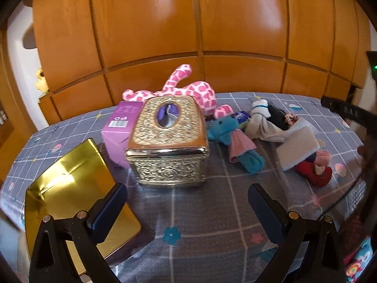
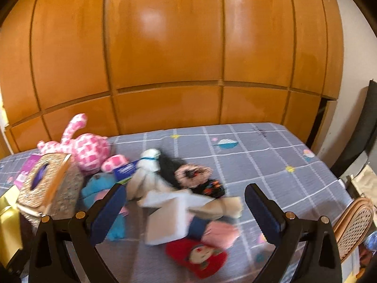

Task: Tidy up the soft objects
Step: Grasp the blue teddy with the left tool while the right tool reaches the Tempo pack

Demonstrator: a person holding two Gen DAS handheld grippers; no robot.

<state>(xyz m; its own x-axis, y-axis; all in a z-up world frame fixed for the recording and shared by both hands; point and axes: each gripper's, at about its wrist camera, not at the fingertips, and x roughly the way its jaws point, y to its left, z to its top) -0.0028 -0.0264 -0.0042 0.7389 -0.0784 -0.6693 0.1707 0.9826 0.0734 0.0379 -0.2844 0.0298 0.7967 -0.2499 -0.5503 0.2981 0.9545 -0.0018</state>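
Both tongs are spread wide and hold nothing. Right tongs (image 2: pixel 185 208) hang just above the heap of soft things on the worktop (image 2: pixel 259 155), with the red plush doll (image 2: pixel 196 258) and the folded beige cloth (image 2: pixel 165 221) straight ahead between the tips. Left tongs (image 1: pixel 187 208) face the gilt tissue box (image 1: pixel 167 141), so the heap lies off to their right. By my reckoning the right hand is nearer.

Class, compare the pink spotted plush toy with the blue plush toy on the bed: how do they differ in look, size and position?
The pink toy is white with pink spots; the blue toy is plain teal with a pink skirt. The pink toy looks larger. The pink toy lies behind the tissue box, by the wooden panels; the blue toy lies to the box's right, nearer the camera. Both are soft toys lying on the checked sheet.
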